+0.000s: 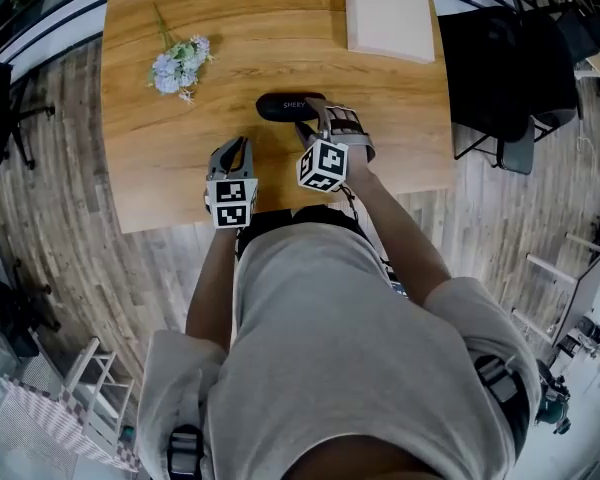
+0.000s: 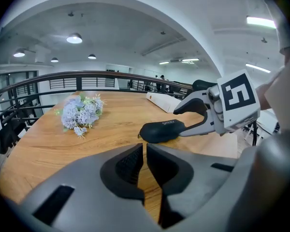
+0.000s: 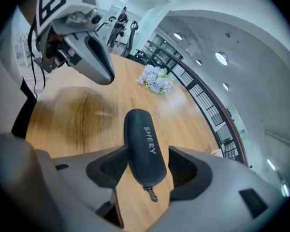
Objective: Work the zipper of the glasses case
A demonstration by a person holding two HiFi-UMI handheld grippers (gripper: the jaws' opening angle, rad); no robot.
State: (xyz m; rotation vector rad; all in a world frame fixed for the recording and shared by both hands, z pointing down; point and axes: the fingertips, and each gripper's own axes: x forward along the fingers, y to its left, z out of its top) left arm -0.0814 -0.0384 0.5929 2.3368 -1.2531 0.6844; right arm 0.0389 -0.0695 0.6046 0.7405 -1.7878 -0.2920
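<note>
The black glasses case (image 1: pixel 285 106) lies flat on the wooden table (image 1: pixel 170 193), print side up. In the right gripper view the case (image 3: pixel 144 146) reaches in between the jaws of my right gripper (image 3: pixel 145 167). The left pad is at its side and a gap shows at the right pad, so this gripper is open. The zipper pull (image 3: pixel 151 194) hangs off the case's near end. My left gripper (image 1: pixel 240 144) hovers left of the case and short of it, shut, with nothing between its jaws. Seen from the left gripper view, the case (image 2: pixel 162 130) sits beyond my left gripper (image 2: pixel 145 153).
A bunch of pale blue artificial flowers (image 1: pixel 180 65) lies at the table's far left. A flat beige box (image 1: pixel 388 13) rests at the far right corner. A dark chair (image 1: pixel 500 68) stands off the right edge. The table's near edge runs just below both grippers.
</note>
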